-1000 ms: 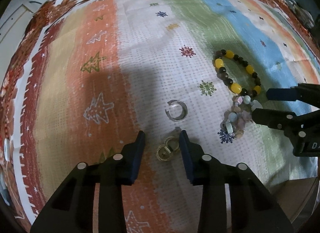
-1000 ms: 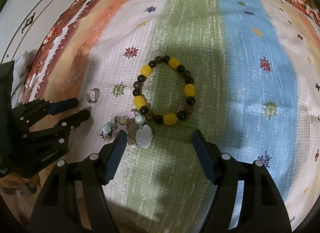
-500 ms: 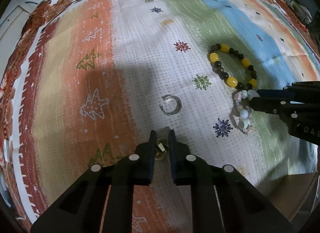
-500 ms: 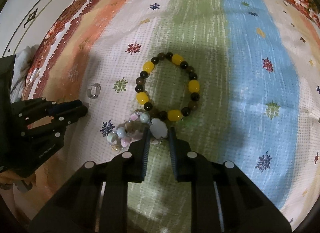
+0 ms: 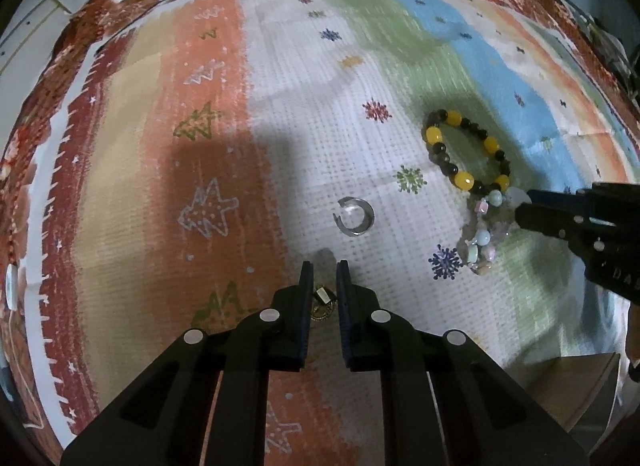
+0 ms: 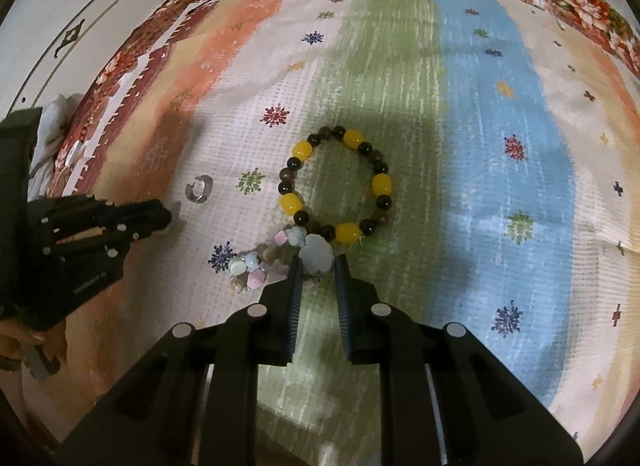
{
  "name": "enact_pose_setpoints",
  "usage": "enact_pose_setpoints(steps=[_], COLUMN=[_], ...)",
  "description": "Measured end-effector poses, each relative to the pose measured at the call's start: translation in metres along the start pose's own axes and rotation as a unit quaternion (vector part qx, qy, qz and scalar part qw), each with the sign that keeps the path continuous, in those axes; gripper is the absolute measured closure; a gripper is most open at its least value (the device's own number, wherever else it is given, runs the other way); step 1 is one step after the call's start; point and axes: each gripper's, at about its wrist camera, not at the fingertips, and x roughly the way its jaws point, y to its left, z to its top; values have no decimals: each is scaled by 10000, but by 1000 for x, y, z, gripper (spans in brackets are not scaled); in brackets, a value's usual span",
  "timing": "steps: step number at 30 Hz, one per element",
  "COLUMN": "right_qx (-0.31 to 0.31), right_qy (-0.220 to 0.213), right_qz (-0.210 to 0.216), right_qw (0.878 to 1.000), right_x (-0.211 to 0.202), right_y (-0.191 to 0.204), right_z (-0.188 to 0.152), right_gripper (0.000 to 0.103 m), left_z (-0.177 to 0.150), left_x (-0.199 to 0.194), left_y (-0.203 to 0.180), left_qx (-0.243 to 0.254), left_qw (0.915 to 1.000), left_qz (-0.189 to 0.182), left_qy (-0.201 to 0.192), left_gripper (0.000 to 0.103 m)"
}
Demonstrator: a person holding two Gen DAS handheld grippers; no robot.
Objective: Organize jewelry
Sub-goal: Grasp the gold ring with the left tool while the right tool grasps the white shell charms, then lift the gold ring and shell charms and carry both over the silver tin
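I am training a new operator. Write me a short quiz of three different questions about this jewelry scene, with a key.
1. True or false: the left gripper has its fingers closed on the gold earrings.
2. Which piece lies free between the two grippers? A) silver open ring B) watch C) brooch
3. Fill in: the right gripper grips the pastel bracelet at its white ____ charm.

Key: 1 true; 2 A; 3 flower
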Motion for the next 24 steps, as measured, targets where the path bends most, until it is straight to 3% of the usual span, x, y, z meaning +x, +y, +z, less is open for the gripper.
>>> enact_pose_setpoints(steps=[24], right_qx=[-147], right_qy=[-585], right_qz=[-292], right_qw=[9977], right_x=[-64], right_y=[17], right_z=[-35], right_gripper=[85], left_z=[-25], left_x=[-57], left_y=[-17], left_qx=[-341], left_qw=[9980], left_qz=[-193], left_qy=[-503], left_gripper=[92])
